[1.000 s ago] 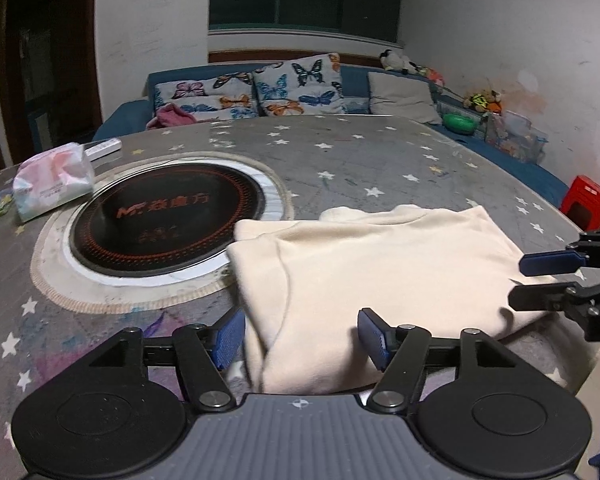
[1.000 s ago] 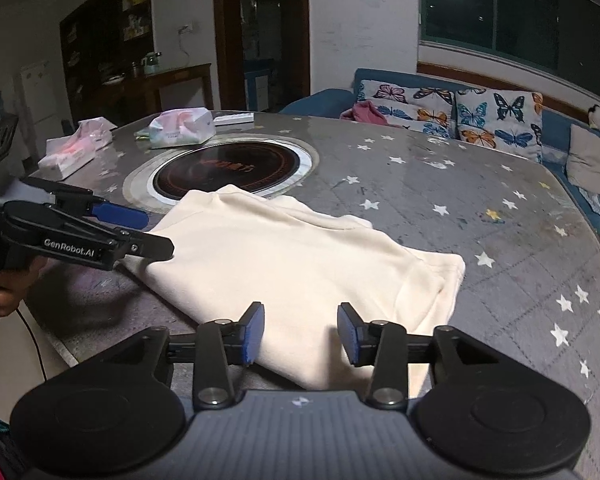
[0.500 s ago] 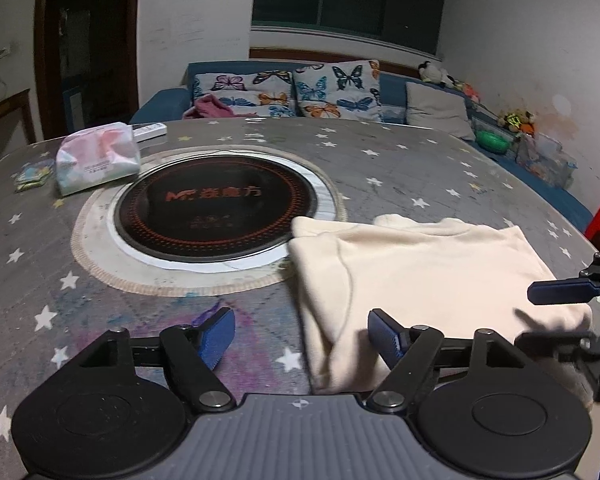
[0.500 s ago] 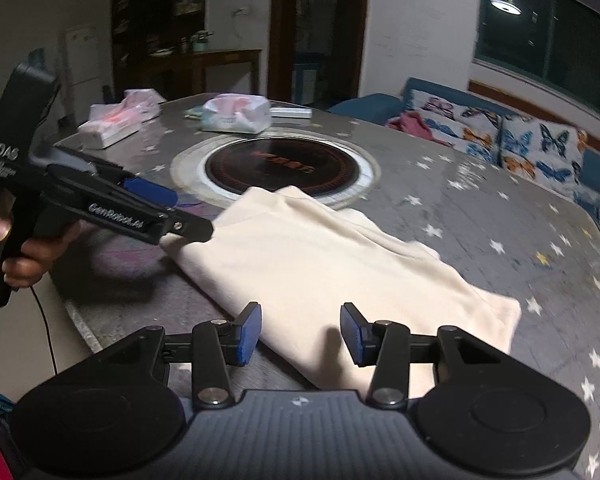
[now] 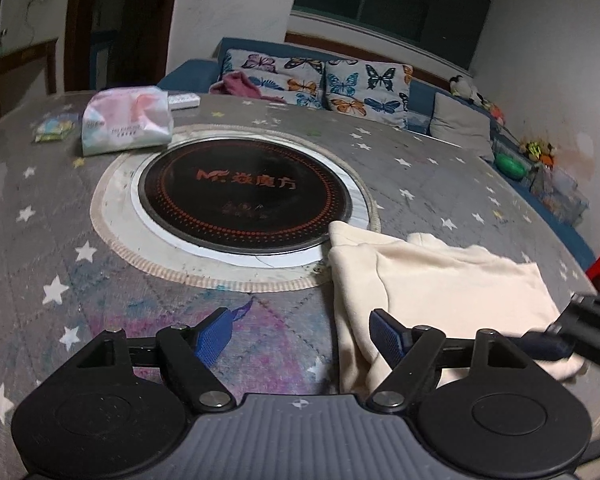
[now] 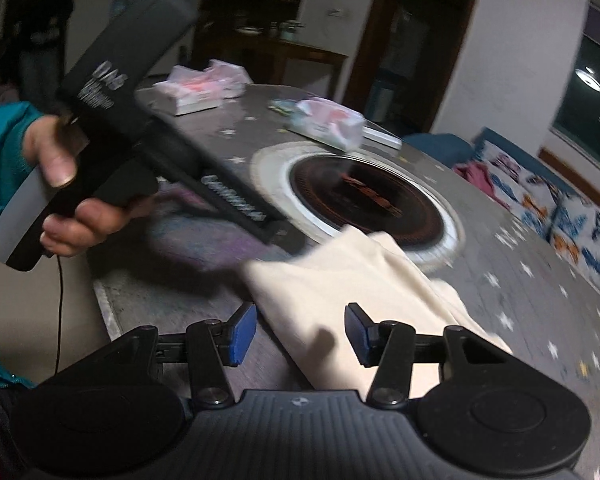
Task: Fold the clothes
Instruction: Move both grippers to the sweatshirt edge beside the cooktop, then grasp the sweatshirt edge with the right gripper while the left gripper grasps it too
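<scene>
Both claws stand apart, gripping nothing. Left claw hovers over the table's near edge, with its right finger over the near-left corner of the cream garment. Right claw hovers over the other near corner of the same garment.

Garment lies in a compact layered rectangle at the near rim of the table; its far-left corner overlaps the rim of the round cooktop set in the middle. Whether it's a finished fold or one with a fold to go, can't tell.

Risks as I judge them:
- Garment's near edge looks to hang past the table rim on the right-claw side. A drag toward the person could slide the stack off.
- Layers are loose. Pinching only the top ply would peel the fold open; a deep bite would take all plies and bunch them.
- Claws are close together over one small piece, and the right view is motion-blurred, so something is moving fast. Fingers could collide.
- Person's hand on the left handle sits near the right claw's path.

Beyond the cooktop: tissue pack, well clear.
</scene>
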Motion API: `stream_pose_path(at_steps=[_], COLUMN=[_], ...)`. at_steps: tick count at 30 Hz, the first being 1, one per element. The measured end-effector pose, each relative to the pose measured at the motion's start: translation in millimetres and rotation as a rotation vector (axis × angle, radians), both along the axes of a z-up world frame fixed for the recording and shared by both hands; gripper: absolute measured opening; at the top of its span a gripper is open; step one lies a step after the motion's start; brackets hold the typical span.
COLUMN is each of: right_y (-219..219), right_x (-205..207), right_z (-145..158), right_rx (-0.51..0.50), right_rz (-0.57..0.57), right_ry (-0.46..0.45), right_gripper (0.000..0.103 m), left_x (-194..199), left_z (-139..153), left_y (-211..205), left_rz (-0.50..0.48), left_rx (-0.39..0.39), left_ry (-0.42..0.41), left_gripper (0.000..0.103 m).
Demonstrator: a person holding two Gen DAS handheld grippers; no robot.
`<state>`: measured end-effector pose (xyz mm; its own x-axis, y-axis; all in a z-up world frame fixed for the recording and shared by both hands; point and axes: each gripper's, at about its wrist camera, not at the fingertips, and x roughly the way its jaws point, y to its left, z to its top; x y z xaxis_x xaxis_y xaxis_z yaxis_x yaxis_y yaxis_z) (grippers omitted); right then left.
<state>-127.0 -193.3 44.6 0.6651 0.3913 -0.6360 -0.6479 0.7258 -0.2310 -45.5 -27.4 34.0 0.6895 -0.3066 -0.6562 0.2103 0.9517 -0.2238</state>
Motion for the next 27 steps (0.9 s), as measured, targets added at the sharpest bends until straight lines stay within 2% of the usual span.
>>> stream_pose_path(at_steps=[4, 14, 20, 27], right_y=[21, 37, 31, 12], right_x=[3, 14, 15, 22], right_z=[-8, -23, -19, -5], right_rx=[-0.044, -0.089, -0.054, 0.084], right_rz=[0.055, 0.061, 0.036, -0.024], right_ry=[-0.02, -0.031, -0.022, 0.024], right_gripper=[0.047, 0.031, 0.022, 0.016], left_x=[5, 11, 14, 19], left_z=[-2, -2, -1, 1], left_y=[1, 2, 1, 3], left_rz=[0.002, -0.001, -0.004, 0.008], left_rx=[-0.027, -0.078, -0.12, -0.222], left_ry=[0.023, 0.053, 0.076, 0.113], left_gripper=[0.07, 0.07, 0.07, 0.07])
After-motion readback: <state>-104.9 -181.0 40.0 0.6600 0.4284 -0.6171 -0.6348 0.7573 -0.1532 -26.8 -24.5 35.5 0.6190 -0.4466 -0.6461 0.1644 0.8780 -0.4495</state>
